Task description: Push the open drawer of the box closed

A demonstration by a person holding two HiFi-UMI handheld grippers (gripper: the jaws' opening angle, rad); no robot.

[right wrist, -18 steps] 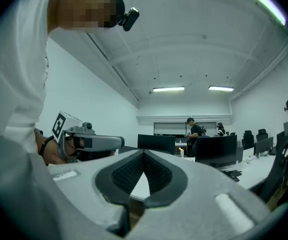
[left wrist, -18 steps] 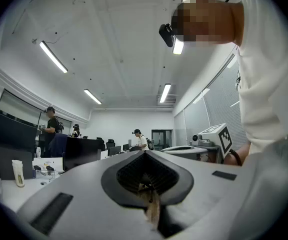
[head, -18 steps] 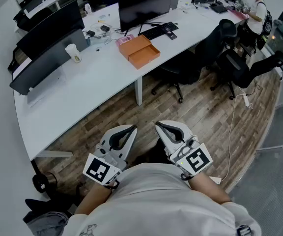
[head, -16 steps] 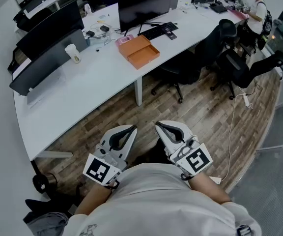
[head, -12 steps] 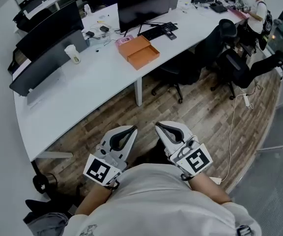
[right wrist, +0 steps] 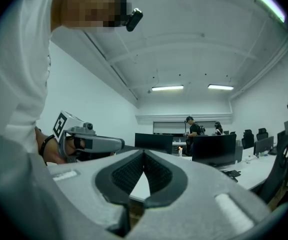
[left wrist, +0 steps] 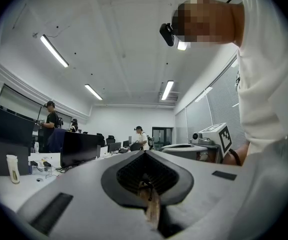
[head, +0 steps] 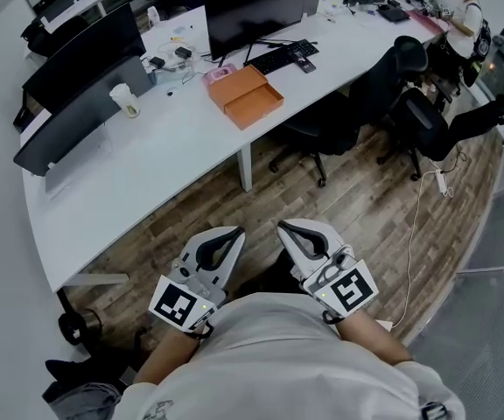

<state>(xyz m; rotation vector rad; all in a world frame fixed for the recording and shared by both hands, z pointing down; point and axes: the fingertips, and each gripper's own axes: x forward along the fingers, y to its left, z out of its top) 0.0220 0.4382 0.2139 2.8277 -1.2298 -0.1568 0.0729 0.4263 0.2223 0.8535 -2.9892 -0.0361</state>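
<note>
The orange box (head: 237,87) lies on the white desk (head: 156,160), its open drawer (head: 263,106) pulled out toward the right. Both grippers hover close to my chest over the wooden floor, well short of the desk. The left gripper (head: 232,233) is shut with nothing in it, and its joined jaws (left wrist: 145,156) point level across the room. To its right, the right gripper (head: 284,227) is also shut and holds nothing; its jaws (right wrist: 144,155) meet at the tip. Each gripper view shows the other gripper beside it. The box is not seen in either gripper view.
Dark monitors (head: 248,11), a keyboard (head: 283,56) and a paper cup (head: 122,100) stand on the desk near the box. Black office chairs (head: 344,116) sit at the desk's near side. A white cable (head: 414,226) runs over the floor. A person (head: 469,17) works at the far right.
The head view has shifted slightly, so the desk sits a little lower and to the left. Both grippers stay in the same place, still shut.
</note>
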